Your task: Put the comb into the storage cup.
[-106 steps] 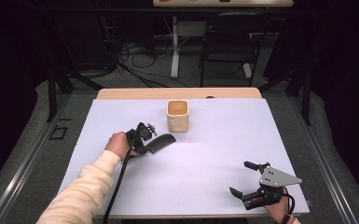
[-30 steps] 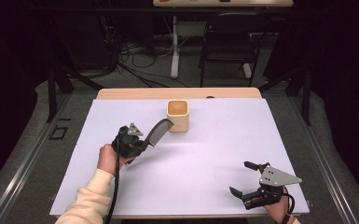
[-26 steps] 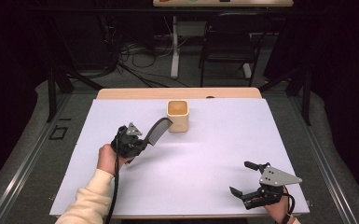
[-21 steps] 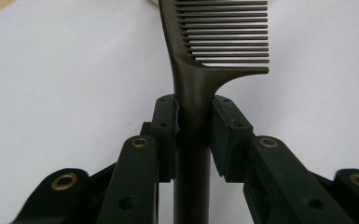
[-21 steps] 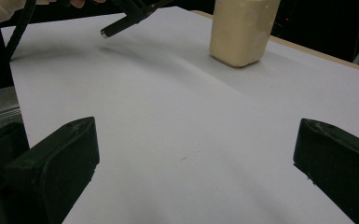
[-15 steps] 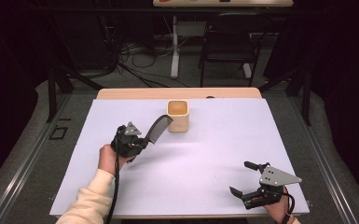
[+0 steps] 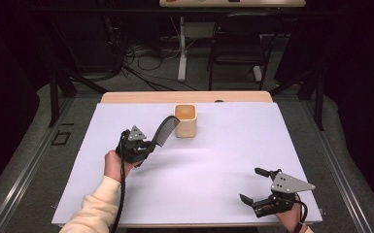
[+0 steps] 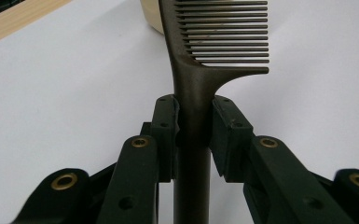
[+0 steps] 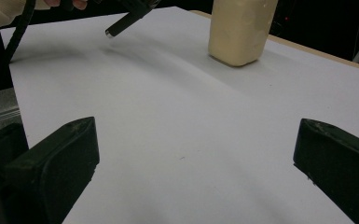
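We took the wooden cup (image 7: pixel 186 120) as our landmark and worked down from the largest thing. The table (image 7: pixel 213 160), covered in white, spread out on every side of the cup, with a bare wooden strip (image 7: pixel 141 97) showing just behind it; the table's near edge was cut off at the bottom of the high view, and the room beyond the cup was too dark for us to read. The cup stood upright, well towards the far side of the sheet. From above we saw only a shaded tan hollow, so we could not tell whether anything lay inside; in the right gripper view (image 9: pixel 239 29) its top was cut off by the frame.

The right gripper (image 7: pixel 258 186) sat well away from the cup, near the front right corner, its jaws spread wide with nothing between them; its own view showed bare sheet between the two black pads.

The left gripper (image 7: pixel 145 144) was held just to the cup's left and nearer us, its jaws clamped on the handle of a dark comb (image 7: pixel 164 131). The comb rose at a slant, its toothed end reaching the cup's left rim; we could not tell whether it touched. The left gripper view showed the pads pressing the handle (image 8: pixel 193 135) from both sides and the teeth (image 8: pixel 226 32) pointing right, detail that the high view blurred
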The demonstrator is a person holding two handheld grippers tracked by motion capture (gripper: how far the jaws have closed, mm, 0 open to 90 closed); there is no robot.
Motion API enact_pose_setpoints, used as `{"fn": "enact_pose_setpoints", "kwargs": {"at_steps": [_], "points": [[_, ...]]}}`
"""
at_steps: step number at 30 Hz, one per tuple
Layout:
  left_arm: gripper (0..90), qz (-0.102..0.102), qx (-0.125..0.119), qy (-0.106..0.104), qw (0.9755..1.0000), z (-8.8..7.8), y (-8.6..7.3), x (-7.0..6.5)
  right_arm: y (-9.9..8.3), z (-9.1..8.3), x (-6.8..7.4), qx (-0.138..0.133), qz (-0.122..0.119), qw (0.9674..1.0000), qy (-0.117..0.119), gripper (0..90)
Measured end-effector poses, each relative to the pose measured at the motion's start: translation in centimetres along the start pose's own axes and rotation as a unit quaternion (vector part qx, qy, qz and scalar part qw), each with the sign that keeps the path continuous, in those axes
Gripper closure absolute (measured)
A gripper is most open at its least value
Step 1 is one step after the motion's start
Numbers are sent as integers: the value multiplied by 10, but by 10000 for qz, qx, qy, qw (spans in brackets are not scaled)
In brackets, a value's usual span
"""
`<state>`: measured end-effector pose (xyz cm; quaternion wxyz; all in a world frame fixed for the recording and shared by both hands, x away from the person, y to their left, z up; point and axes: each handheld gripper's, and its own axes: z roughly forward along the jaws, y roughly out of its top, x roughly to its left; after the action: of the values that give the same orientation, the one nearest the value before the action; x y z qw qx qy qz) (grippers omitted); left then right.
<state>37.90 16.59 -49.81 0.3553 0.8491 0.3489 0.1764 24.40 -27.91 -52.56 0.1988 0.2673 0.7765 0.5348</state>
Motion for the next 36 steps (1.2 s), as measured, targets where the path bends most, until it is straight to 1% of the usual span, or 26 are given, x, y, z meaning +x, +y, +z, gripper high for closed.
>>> {"fn": "enact_pose_setpoints", "kwargs": {"at_steps": [2, 5, 11, 16, 22, 29, 30, 36], "points": [[724, 6, -47, 20, 10000, -1, 1, 0, 0, 0, 0, -34, -9, 10000, 1, 0], [724, -30, -151, 51, 9999, -1, 1, 0, 0, 1, 0, 15, -16, 10000, 18, 0], [724, -41, -282, 102, 9995, -5, 2, 2, 0, 1, 0, 2, -16, 10000, 5, 0], [724, -88, -441, 142, 9989, -9, 5, 3, 0, 1, 0, 4, -14, 10000, -13, 0], [724, -168, -578, 180, 9980, -12, 8, 6, 0, 0, 0, -18, -8, 10000, -18, 0], [724, -239, -679, 166, 9973, -12, 13, 8, 0, 0, 0, 11, 9, 10000, -17, 0], [724, -240, -696, 173, 9971, -11, 14, 8, 0, 0, 0, -19, -21, 10000, -20, 0], [724, -266, -786, 170, 9964, -11, 22, 8, 1, -1, 0, -27, -26, 10000, -24, 0]]}}
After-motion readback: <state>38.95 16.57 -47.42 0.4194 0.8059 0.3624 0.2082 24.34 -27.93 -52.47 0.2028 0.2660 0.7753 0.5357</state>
